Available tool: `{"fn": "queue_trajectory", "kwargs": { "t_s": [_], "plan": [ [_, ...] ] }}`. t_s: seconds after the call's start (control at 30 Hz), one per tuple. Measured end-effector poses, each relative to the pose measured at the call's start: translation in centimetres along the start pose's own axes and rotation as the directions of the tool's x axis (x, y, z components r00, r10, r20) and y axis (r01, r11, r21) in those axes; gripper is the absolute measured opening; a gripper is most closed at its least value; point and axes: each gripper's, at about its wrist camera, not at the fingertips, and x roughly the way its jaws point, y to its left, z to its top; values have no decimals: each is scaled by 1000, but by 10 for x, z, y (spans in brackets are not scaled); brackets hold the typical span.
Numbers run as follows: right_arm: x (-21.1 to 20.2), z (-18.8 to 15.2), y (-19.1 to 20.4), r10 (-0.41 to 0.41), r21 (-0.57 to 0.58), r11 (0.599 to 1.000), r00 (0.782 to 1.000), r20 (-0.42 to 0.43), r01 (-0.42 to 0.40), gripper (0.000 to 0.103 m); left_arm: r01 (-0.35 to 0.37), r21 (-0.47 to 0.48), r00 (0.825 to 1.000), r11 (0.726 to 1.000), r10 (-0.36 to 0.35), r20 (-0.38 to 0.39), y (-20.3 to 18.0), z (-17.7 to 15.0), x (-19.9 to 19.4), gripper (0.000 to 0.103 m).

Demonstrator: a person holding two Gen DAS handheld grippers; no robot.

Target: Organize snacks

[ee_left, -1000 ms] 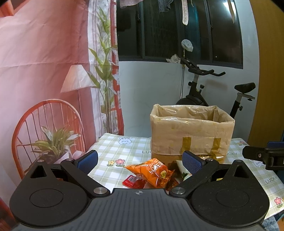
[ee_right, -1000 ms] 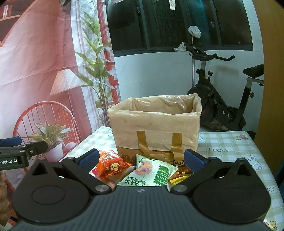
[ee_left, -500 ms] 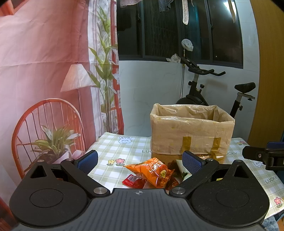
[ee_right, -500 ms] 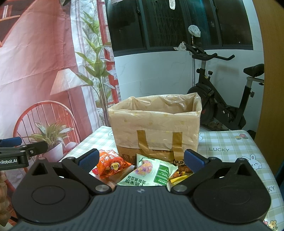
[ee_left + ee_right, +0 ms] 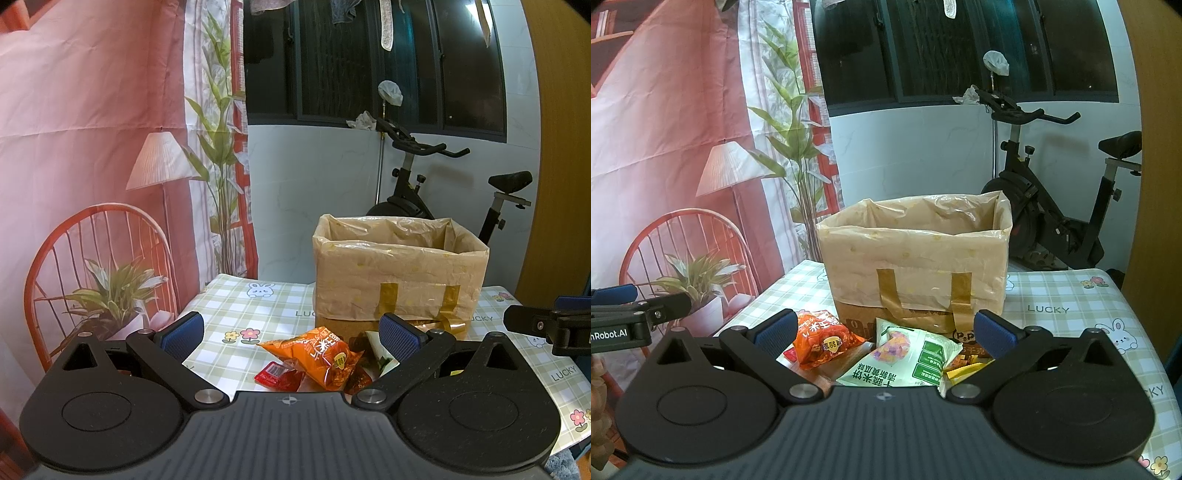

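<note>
A pile of snack packets lies on the checked tablecloth in front of a cardboard box lined with a tan plastic bag. An orange packet and a small red packet lie between the fingers of my left gripper, which is open and empty above them. In the right wrist view the box stands behind the orange packet, a green-and-white packet and yellow wrappers. My right gripper is open and empty above them.
The table has a green checked cloth with rabbit prints. An exercise bike stands behind it on the right. A printed pink backdrop hangs at the left. The other gripper shows at each view's edge.
</note>
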Motion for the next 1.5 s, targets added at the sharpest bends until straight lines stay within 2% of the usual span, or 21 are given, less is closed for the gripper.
{"fn": "queue_trajectory", "kwargs": {
  "t_s": [0.73,0.87,1.03,1.1,1.3,1.5],
  "plan": [
    [0,0,-1,0,1,1000,1000,-1,0,103,2,-20,1000,1000,-2,-11,4,-2,5,102],
    [0,-2,0,4,3,1000,1000,7,-4,103,-27,-36,999,999,28,17,9,-6,10,102],
    [7,-18,-7,48,34,998,996,70,-51,103,-85,-84,990,993,93,105,19,-16,22,102],
    [16,-26,-14,39,41,998,996,75,-42,103,-99,-105,988,990,110,108,22,-23,31,102],
    [43,-56,-25,-13,46,999,1000,-2,13,103,-39,-200,998,979,48,37,31,-46,55,102],
    [70,-84,-19,3,19,1000,993,-122,0,103,-31,-168,999,985,28,-21,28,-64,65,102]
  ]
}}
